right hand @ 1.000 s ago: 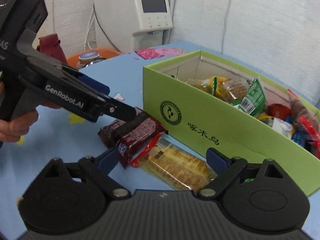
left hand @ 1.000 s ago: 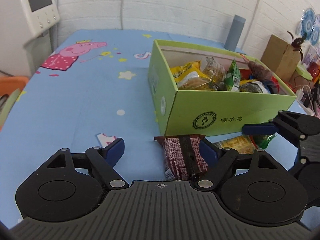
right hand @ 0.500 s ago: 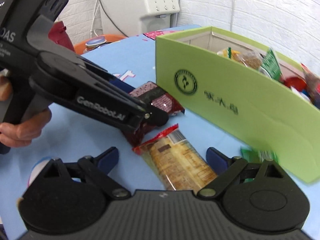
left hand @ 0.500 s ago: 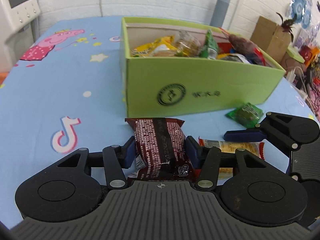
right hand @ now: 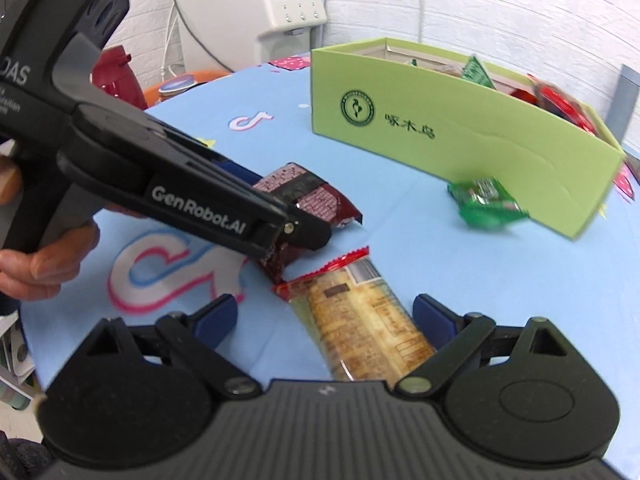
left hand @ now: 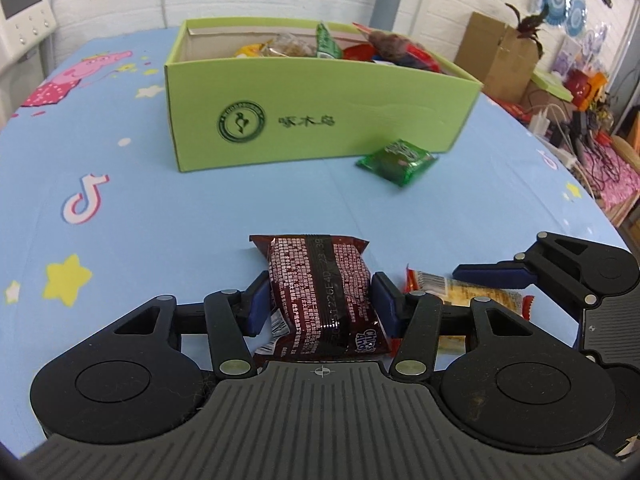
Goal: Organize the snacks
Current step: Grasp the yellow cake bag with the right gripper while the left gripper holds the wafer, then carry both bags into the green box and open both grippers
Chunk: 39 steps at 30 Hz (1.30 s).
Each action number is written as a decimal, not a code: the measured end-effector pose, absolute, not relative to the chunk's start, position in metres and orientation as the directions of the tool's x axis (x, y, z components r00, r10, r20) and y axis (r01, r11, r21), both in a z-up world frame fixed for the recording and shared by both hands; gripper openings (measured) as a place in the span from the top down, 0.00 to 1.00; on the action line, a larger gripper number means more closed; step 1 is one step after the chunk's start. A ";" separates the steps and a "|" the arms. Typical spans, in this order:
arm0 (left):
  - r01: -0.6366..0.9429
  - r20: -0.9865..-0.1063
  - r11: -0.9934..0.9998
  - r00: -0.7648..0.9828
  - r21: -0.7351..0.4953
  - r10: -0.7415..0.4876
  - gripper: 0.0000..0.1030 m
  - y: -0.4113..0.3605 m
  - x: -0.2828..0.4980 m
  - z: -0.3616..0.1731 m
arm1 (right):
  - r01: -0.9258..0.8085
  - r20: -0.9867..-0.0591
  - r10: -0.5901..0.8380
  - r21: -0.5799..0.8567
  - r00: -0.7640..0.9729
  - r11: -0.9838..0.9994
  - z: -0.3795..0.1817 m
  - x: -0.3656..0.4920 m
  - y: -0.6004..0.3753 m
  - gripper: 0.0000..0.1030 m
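The left gripper point(left hand: 320, 300) squeezes the dark red snack pack point(left hand: 324, 292), hiding its sides. The right gripper point(right hand: 324, 316) is wide open around the yellow cake pack point(right hand: 360, 320), whose near end is hidden. Both lie on the blue cartoon tablecloth point(left hand: 160, 208), near the green box point(left hand: 320, 108), which is full of snacks.

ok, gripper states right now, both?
Left gripper: shut on the dark red snack pack.
Right gripper: open, straddling the yellow cake pack, pads clear of it.

Both wrist cameras look steeply down, close over the blue tablecloth point(left hand: 168, 208) — sharing the green box point(right hand: 460, 136) ahead.
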<state>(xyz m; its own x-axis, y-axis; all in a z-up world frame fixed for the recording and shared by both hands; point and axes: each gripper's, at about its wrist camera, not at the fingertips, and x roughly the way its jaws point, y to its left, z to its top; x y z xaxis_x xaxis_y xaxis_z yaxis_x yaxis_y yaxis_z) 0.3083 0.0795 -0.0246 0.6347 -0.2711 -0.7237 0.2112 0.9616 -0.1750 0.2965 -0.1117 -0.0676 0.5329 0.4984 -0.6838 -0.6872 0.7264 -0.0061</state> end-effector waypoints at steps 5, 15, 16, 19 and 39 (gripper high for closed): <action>0.233 -0.719 0.965 0.649 -0.123 -0.249 0.55 0.076 0.288 -0.025 | -0.652 -0.670 0.482 -0.004 0.565 0.759 -0.072 0.270 -0.122 0.09; 0.209 -0.720 0.977 0.673 -0.034 -0.169 0.35 0.075 0.294 -0.023 | -0.623 -0.665 0.453 -0.024 0.594 0.782 -0.068 0.282 -0.130 0.13; 0.217 -0.727 0.975 0.662 -0.048 -0.183 0.49 0.076 0.294 -0.026 | -0.626 -0.652 0.465 -0.018 0.599 0.780 -0.070 0.280 -0.131 0.19; 0.234 -0.726 0.971 0.657 -0.059 -0.202 0.66 0.079 0.291 -0.027 | -0.603 -0.636 0.468 0.005 0.614 0.797 -0.065 0.275 -0.141 0.59; 0.227 -0.672 0.941 0.659 -0.253 -0.339 0.69 0.106 0.314 0.014 | -0.530 -0.569 0.537 0.197 0.623 0.825 -0.028 0.305 -0.191 0.61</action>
